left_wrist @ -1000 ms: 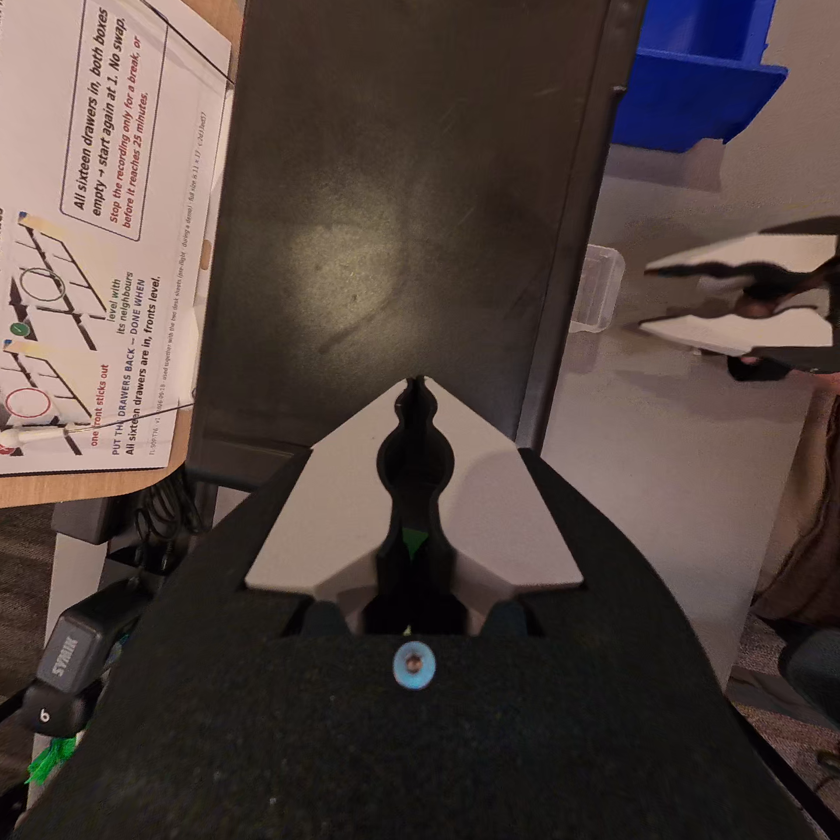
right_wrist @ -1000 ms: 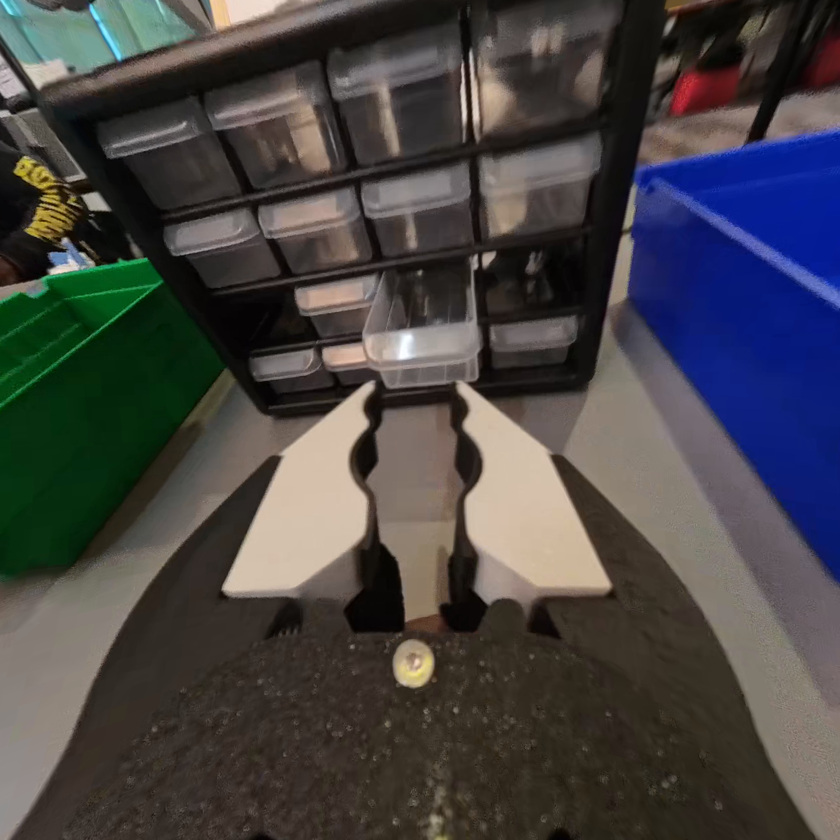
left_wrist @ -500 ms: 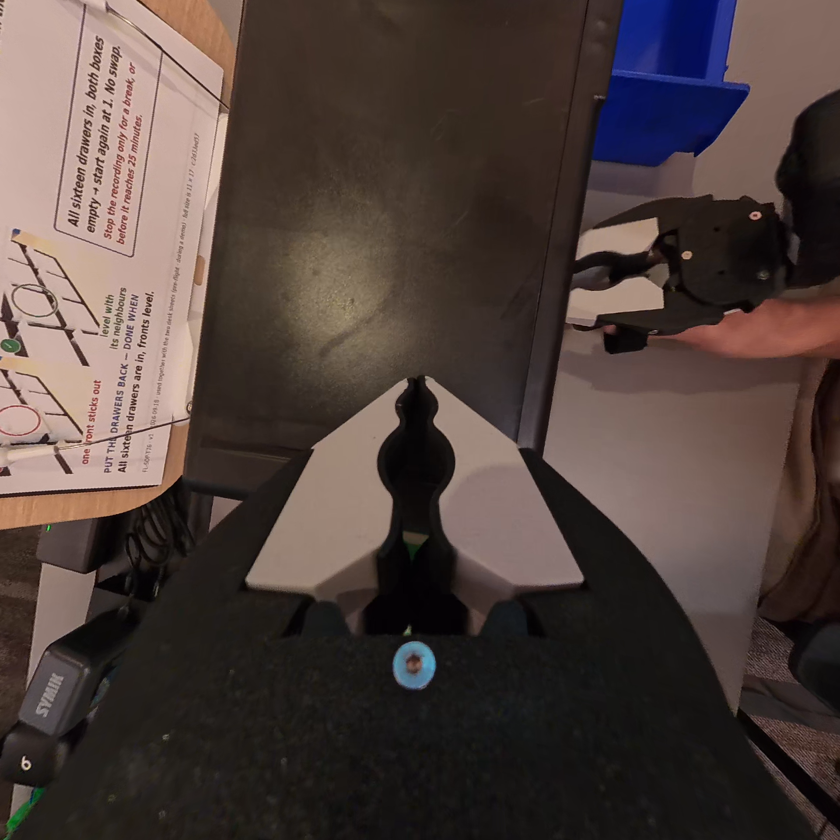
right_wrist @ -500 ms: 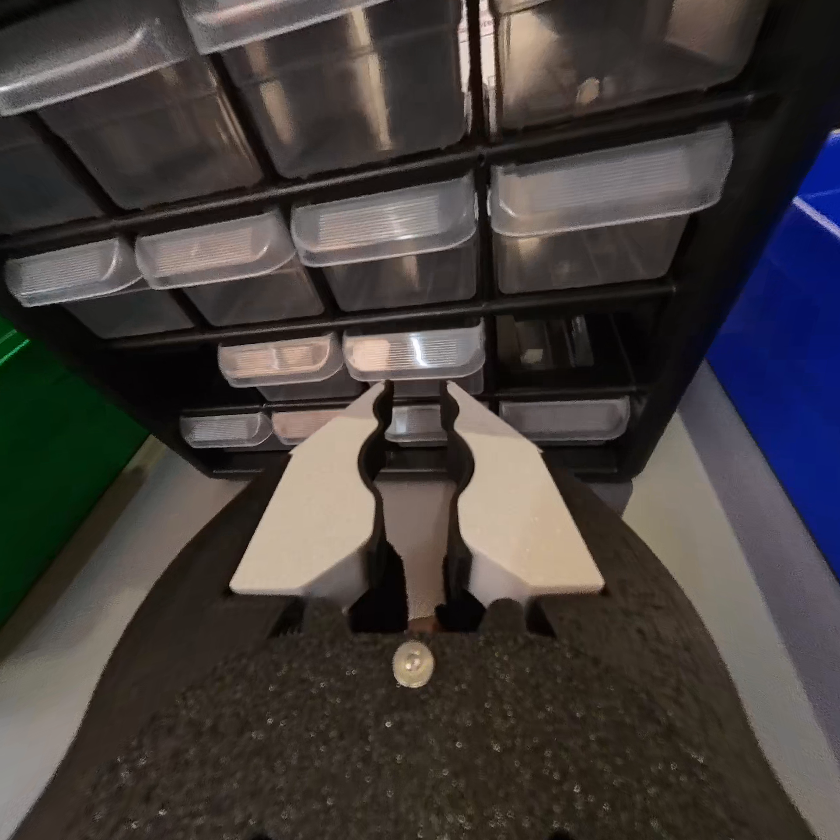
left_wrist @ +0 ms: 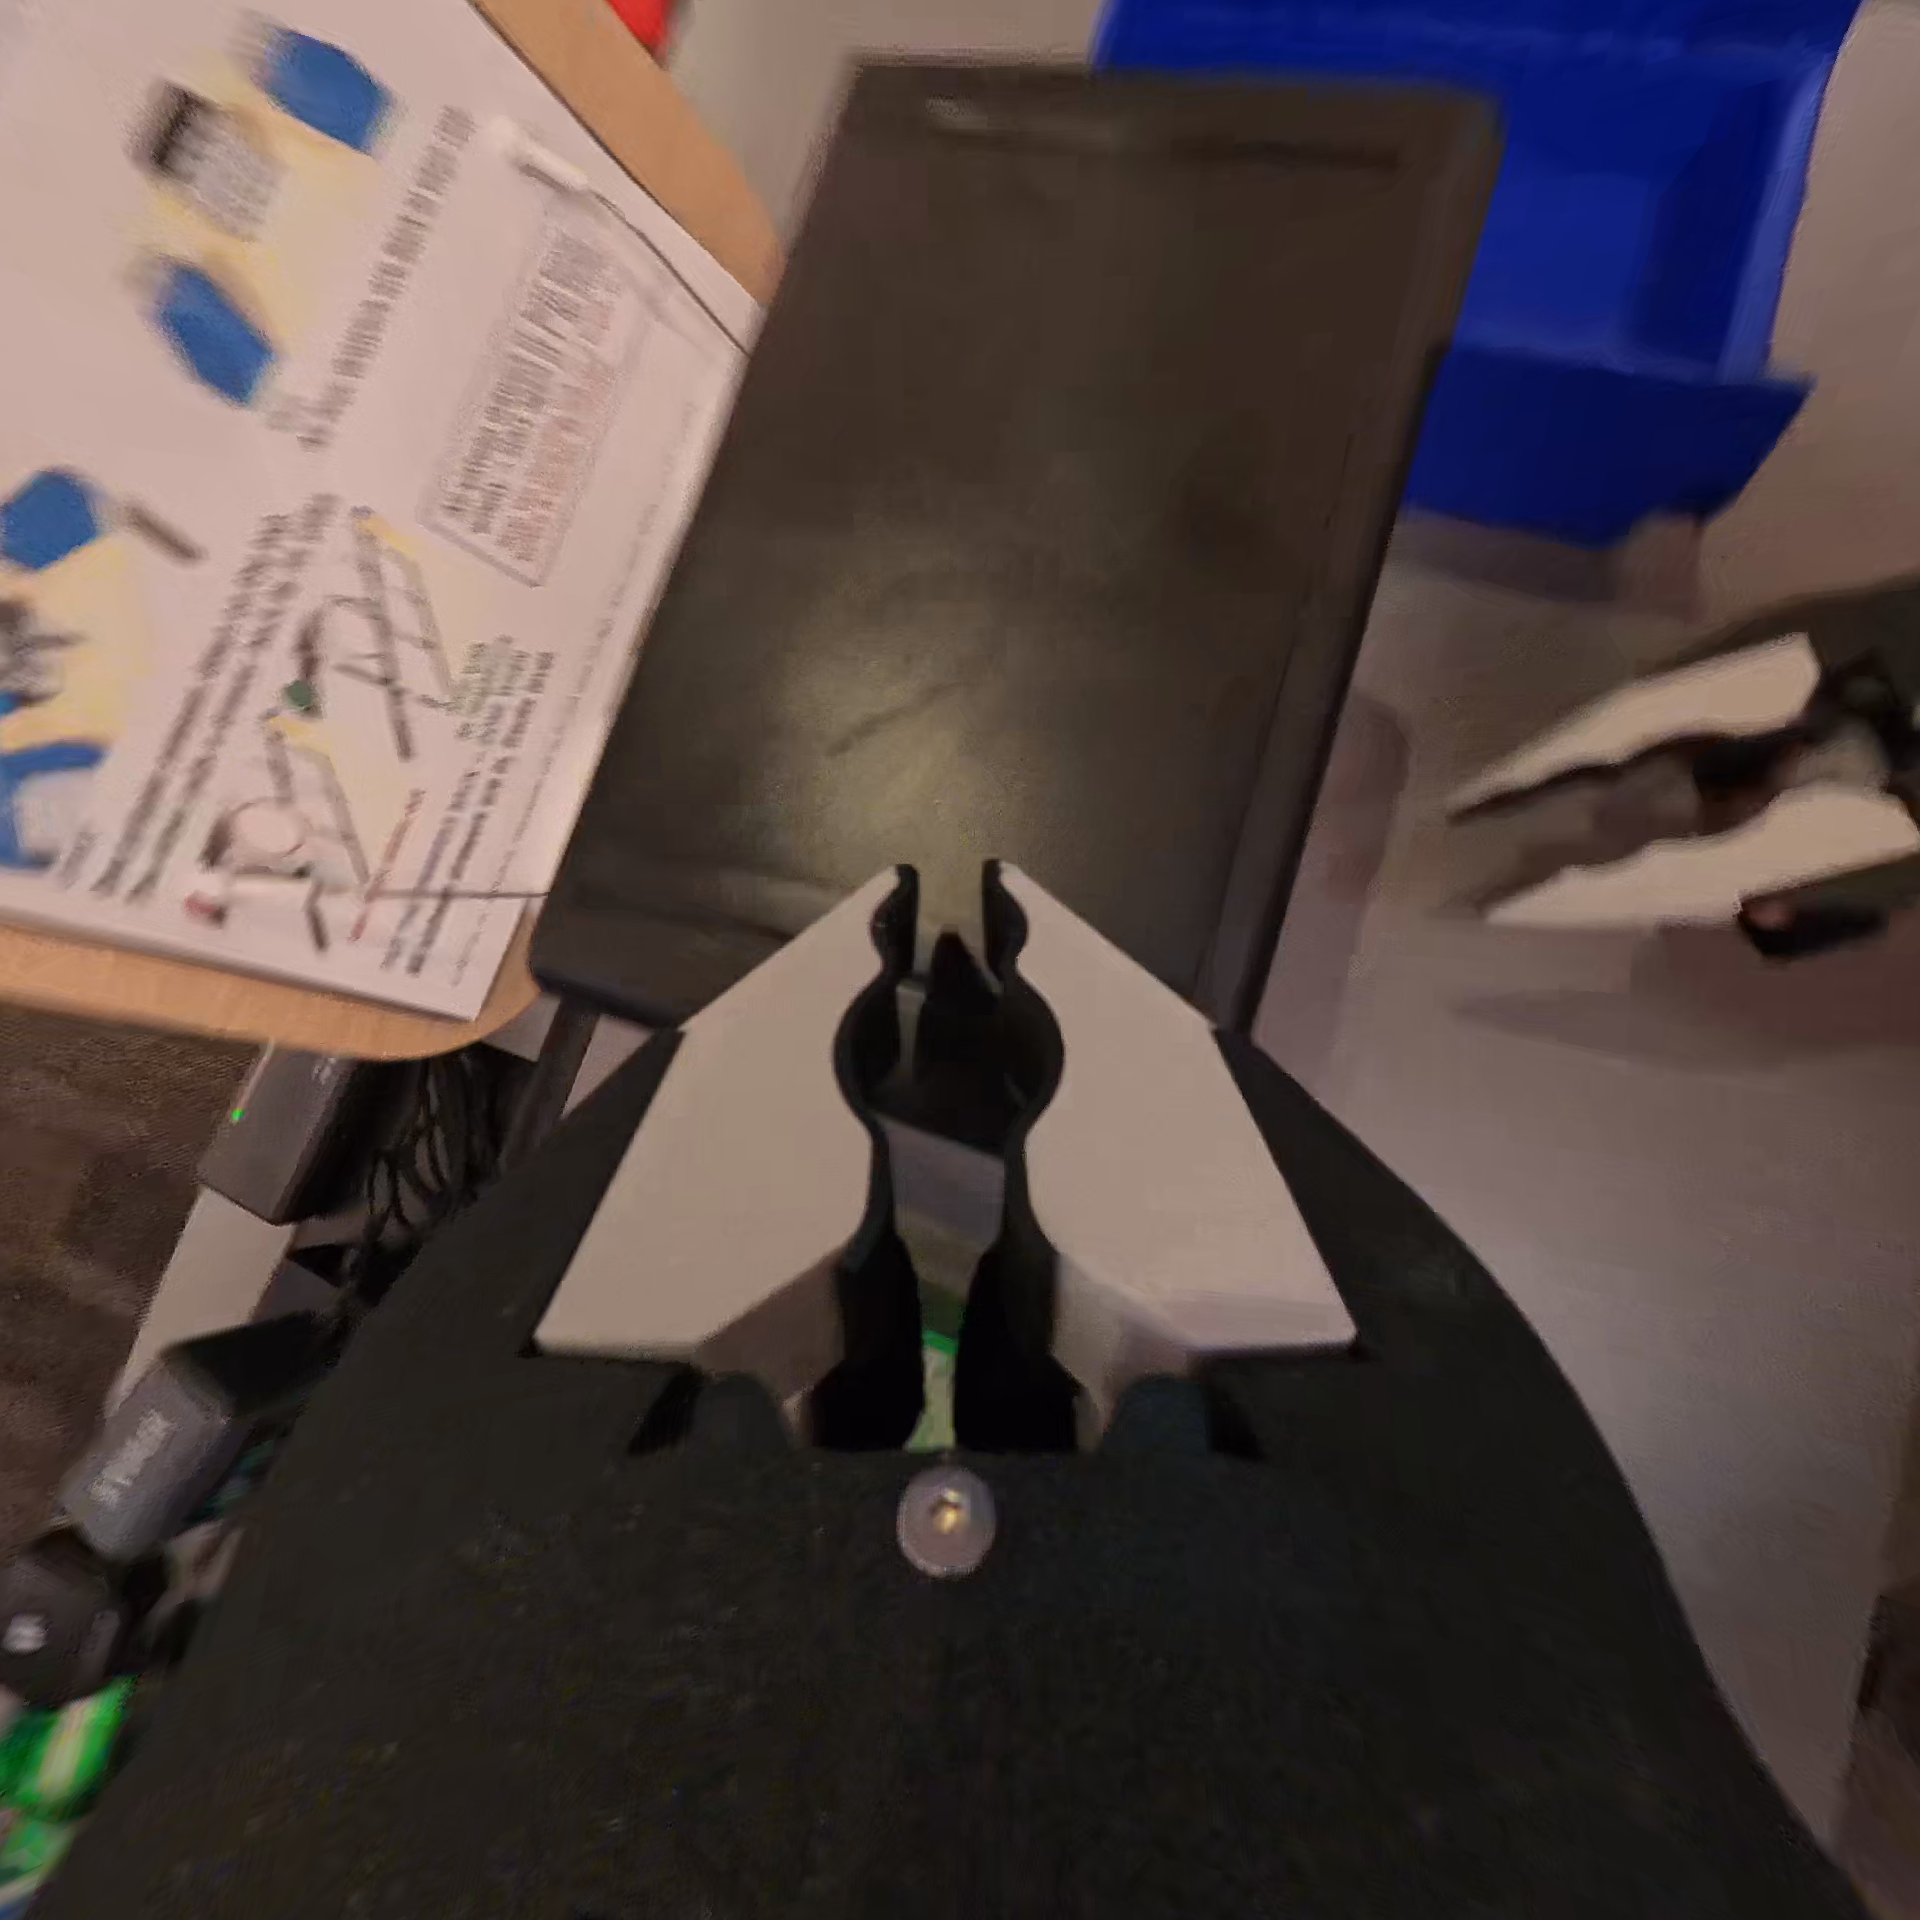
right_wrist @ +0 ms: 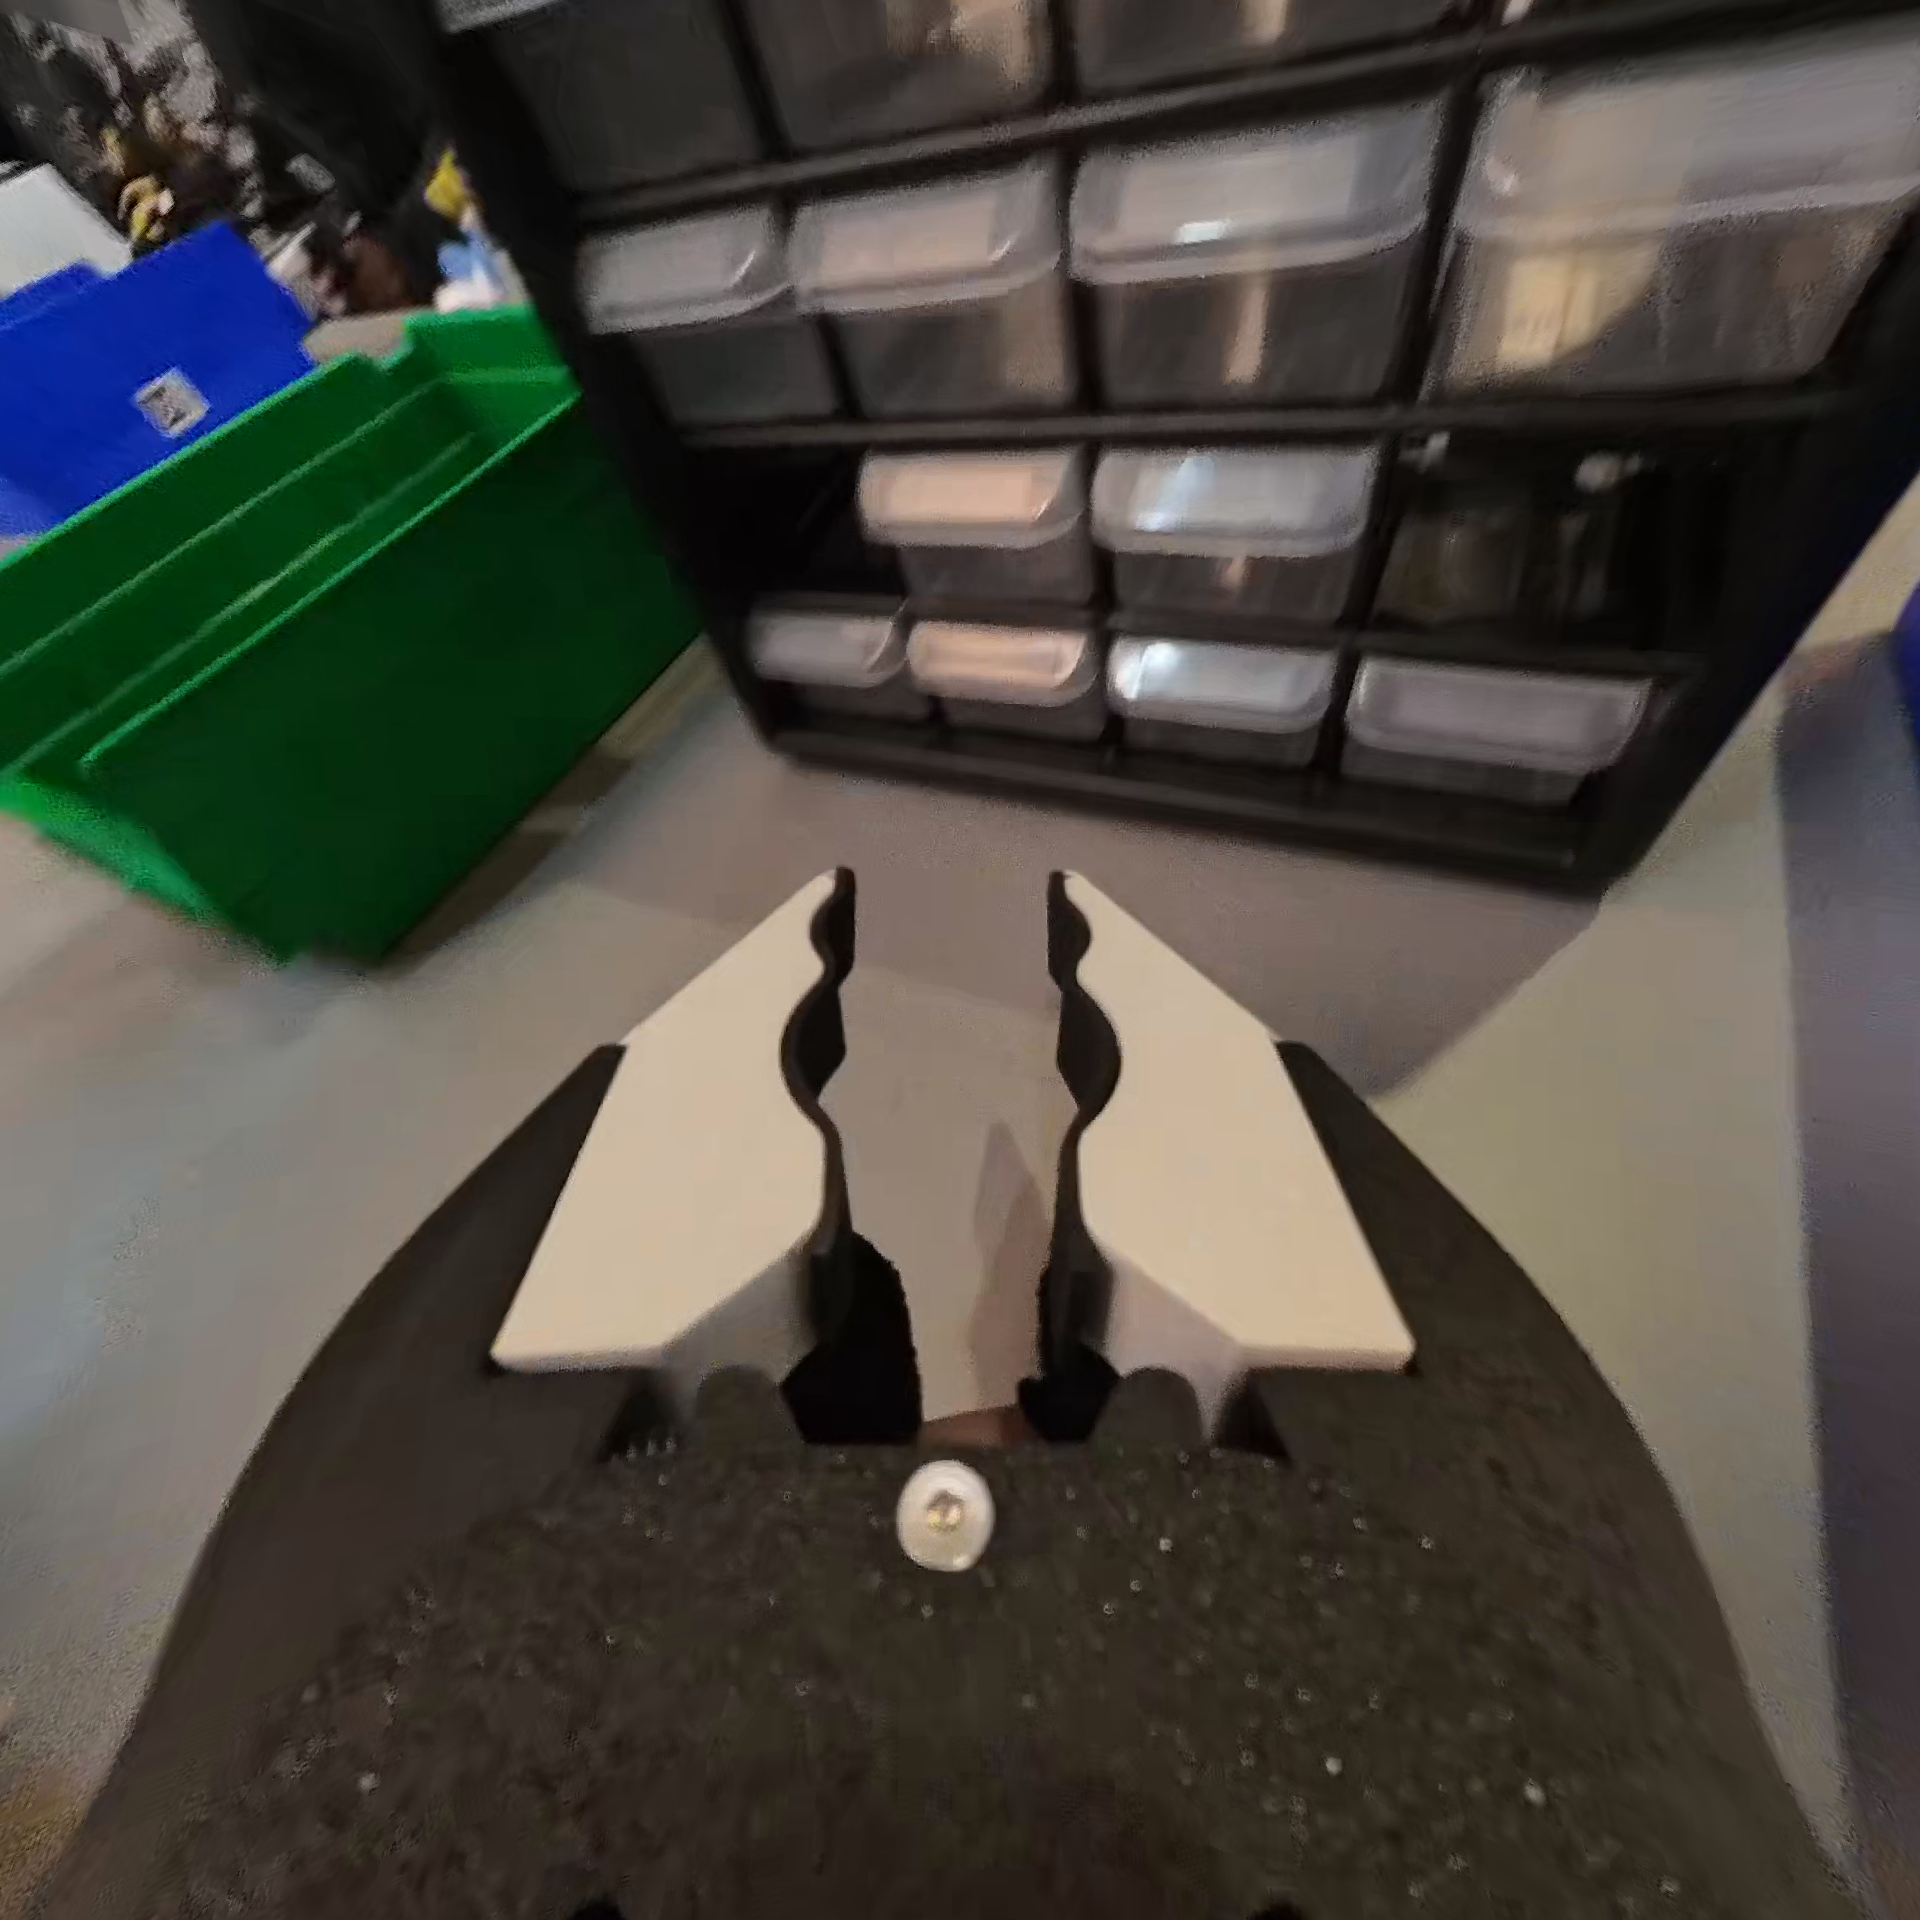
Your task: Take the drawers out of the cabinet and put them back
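The black cabinet (right_wrist: 1195, 769) stands on the grey table, with clear drawers (right_wrist: 1231, 520) in most slots. In its third row the leftmost slot (right_wrist: 790, 520) and the rightmost slot (right_wrist: 1507, 540) look dark and empty. My right gripper (right_wrist: 951, 883) is open and empty, a short way in front of the cabinet's lower rows. In the left wrist view I see the cabinet's plain black side panel (left_wrist: 1039, 499). My left gripper (left_wrist: 943, 883) is just short of that panel, fingers slightly parted, holding nothing. The right gripper (left_wrist: 1470, 862) shows blurred at the right of that view.
A green bin (right_wrist: 312, 675) stands left of the cabinet, with a blue bin (right_wrist: 135, 364) behind it. Another blue bin (left_wrist: 1610, 260) is on the cabinet's other side. A printed instruction sheet (left_wrist: 312, 468) lies on a wooden desk, with cables below it.
The drawer that stuck out of the third row is now pushed in. My right gripper has backed away from the cabinet and opened wider. My left gripper pulled back and parted its fingers.
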`<act>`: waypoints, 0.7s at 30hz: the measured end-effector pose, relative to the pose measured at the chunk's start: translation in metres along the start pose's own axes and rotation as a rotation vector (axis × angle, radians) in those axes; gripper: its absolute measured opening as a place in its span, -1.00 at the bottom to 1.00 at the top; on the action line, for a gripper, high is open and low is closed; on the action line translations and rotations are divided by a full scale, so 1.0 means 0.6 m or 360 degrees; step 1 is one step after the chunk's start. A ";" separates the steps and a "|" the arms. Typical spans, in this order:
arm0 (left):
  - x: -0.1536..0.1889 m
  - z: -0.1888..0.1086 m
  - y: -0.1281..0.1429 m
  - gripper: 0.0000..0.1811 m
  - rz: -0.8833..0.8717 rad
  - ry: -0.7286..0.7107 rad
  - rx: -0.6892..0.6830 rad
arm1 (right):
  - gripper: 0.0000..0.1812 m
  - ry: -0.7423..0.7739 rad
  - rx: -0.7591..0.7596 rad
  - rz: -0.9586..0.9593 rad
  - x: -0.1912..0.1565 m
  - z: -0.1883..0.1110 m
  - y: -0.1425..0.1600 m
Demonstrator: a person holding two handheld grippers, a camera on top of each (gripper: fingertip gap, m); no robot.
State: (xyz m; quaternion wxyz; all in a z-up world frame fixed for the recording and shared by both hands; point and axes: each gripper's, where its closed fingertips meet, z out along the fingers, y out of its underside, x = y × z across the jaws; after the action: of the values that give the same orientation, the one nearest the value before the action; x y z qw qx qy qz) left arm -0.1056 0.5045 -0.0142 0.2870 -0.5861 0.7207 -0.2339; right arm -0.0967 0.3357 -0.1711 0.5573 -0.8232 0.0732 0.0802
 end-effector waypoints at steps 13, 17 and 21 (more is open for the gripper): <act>0.022 -0.048 0.445 -0.48 -0.2266 -0.0588 0.0046 | -0.60 -0.0024 -0.0208 -0.0365 0.030 -0.158 0.050; 0.011 -0.019 0.492 -0.43 -0.2591 -0.0777 0.0009 | -0.60 -0.0159 -0.0255 -0.0525 0.017 -0.130 0.053; -0.007 -0.002 0.529 -0.44 -0.2590 -0.0927 -0.0187 | -0.60 -0.0294 -0.0218 -0.0593 -0.015 -0.111 0.050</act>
State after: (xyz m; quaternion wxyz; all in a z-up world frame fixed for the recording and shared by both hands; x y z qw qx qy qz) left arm -0.3314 0.5732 -0.2264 0.1728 -0.9702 -0.0141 -0.1696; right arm -0.1083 0.2628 -0.1721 0.5096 -0.8476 -0.1371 0.0558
